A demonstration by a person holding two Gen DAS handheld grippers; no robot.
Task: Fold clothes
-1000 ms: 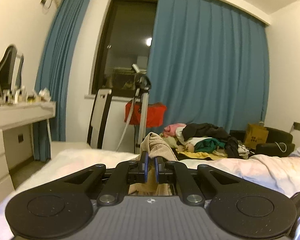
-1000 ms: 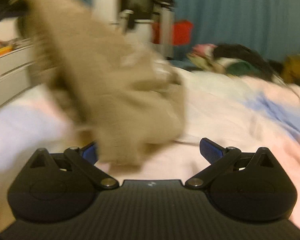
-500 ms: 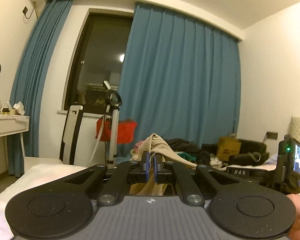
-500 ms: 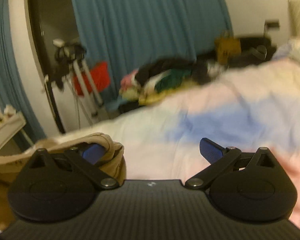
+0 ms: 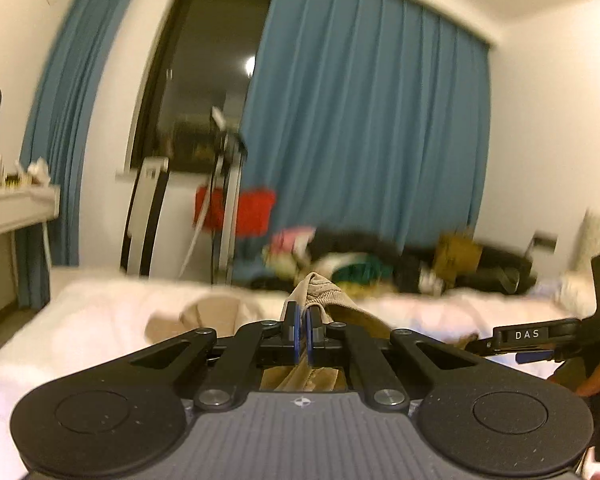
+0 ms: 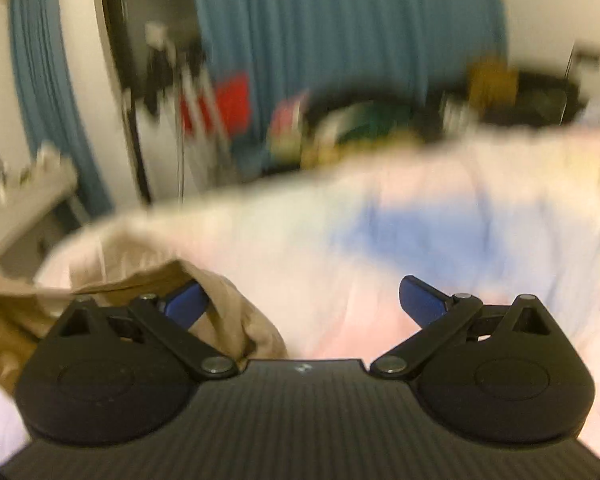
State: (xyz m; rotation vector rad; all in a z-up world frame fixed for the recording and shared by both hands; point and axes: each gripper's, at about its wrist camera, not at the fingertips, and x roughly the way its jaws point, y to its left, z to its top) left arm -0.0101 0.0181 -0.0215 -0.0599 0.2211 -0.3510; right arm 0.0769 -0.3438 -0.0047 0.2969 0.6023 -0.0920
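A: The left hand-held gripper (image 5: 301, 334) is clamped on a bunched edge of the tan ribbed fabric garment (image 5: 320, 300), held just above the pale pink-and-white bed (image 5: 100, 312). The right hand-held gripper (image 6: 302, 300) stands wide apart; the cloth only drapes over its left finger, so it grips nothing.

B: What could go wrong?

A: I'd judge that with one pinch point the garment hangs twisted, so a fold could land crooked. The loose drape could also snag that open finger and drag the cloth.

B: Anything in the way?

A: A heap of mixed dark, green and pink clothes (image 5: 340, 256) lies at the bed's far edge, well apart. Both views are blurred, so finer details can't be told.
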